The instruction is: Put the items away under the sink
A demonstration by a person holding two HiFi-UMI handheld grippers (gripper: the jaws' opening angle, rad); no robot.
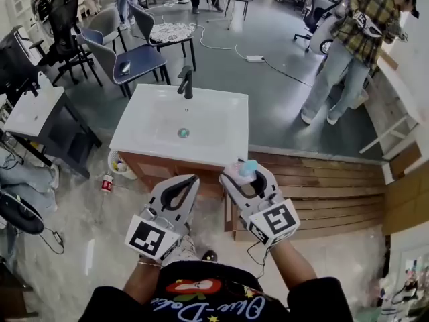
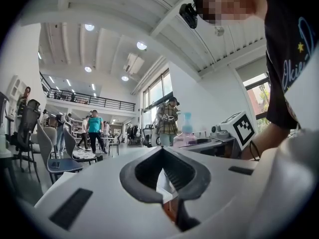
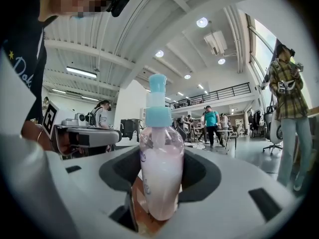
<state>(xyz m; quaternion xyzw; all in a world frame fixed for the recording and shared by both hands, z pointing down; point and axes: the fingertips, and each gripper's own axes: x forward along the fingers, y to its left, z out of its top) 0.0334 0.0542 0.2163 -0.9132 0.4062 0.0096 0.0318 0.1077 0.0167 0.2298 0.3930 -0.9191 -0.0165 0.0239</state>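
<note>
A white sink (image 1: 221, 123) with a black faucet (image 1: 186, 82) stands on a wooden cabinet (image 1: 157, 168) just ahead of me. My right gripper (image 1: 247, 174) (image 3: 159, 156) is shut on a clear bottle of pink liquid with a pale blue pump cap (image 1: 245, 170) (image 3: 160, 173). The bottle stands upright between the jaws, in front of the cabinet's right part. My left gripper (image 1: 193, 178) (image 2: 162, 151) is level beside it, in front of the cabinet's middle, its jaw tips together with nothing between them. The cabinet's front is mostly hidden behind both grippers.
A small bin (image 1: 120, 166) and a bottle (image 1: 106, 183) sit on the floor left of the cabinet. A wooden slatted platform (image 1: 322, 186) lies to the right. A white side table (image 1: 33, 109) and chairs (image 1: 127, 59) are at the left. A person in a plaid shirt (image 1: 358, 39) stands at the far right.
</note>
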